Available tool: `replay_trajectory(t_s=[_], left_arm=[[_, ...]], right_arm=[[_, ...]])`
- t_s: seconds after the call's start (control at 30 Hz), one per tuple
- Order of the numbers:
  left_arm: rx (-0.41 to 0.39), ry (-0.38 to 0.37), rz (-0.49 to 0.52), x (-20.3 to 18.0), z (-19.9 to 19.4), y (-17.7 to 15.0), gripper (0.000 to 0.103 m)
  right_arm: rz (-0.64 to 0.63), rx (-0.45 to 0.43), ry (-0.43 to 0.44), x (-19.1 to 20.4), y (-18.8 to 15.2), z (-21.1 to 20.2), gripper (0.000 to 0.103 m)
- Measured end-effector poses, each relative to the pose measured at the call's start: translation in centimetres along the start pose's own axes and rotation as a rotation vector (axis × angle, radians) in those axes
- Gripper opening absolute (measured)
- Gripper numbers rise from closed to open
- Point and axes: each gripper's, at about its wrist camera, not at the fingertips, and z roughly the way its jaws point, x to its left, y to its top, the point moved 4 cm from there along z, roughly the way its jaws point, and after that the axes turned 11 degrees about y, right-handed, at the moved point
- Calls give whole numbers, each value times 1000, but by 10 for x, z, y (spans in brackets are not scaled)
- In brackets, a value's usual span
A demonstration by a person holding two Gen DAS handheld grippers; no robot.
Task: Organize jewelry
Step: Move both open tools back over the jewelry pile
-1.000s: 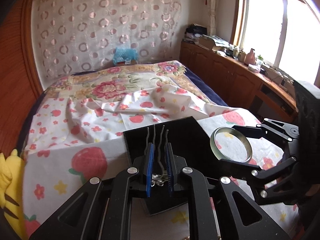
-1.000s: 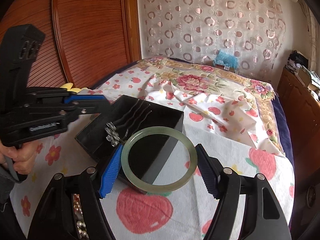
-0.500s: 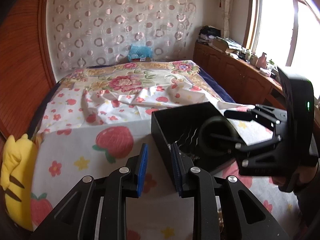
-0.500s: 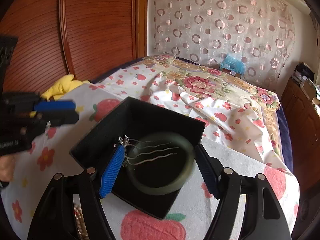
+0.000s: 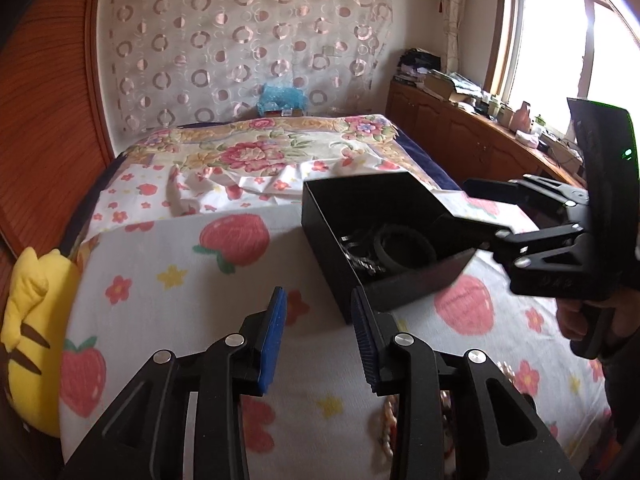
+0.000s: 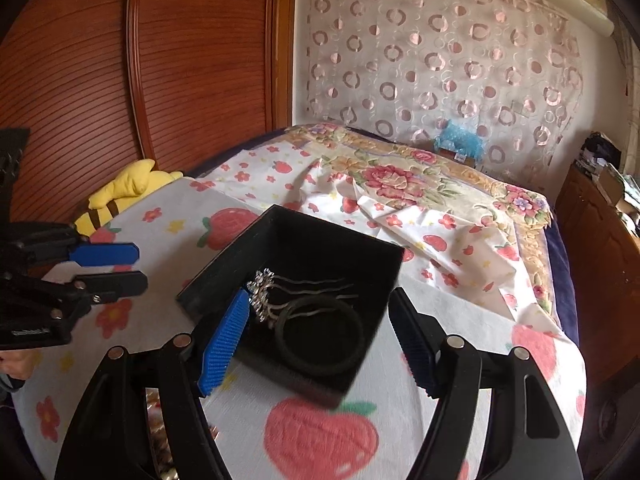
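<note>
Both your grippers gape empty, left [image 5: 318,322] still opening, right [image 6: 320,330]; only its view shows silver wavy hairpins [image 6: 296,288] beside the green bangle [image 6: 320,330] in the black box [image 6: 320,240].

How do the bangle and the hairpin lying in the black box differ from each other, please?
The bangle is a thick, plain closed ring; the hairpin has thin wavy prongs and a sparkly cluster at one end. The bangle lies nearer the right tongs' camera, the hairpin behind it. Both rest inside the black box, ungripped.
</note>
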Motion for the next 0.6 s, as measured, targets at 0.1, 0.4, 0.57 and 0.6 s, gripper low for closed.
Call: replay_trajectory(t_s=[0.1, 0.4, 0.57, 0.6], left_arm=[[-2, -7, 2, -3, -8, -8, 32], [-12, -43, 55, -25, -37, -37, 33], [-10, -60, 79, -38, -49, -55, 33], [-9, -63, 81, -39, -52, -59, 33]], right_arm=[[10, -5, -4, 7, -12, -18, 75], [48, 20, -11, 30, -59, -48, 64], [73, 36, -14, 41, -85, -60, 60], [78, 41, -15, 43, -90, -62, 59]])
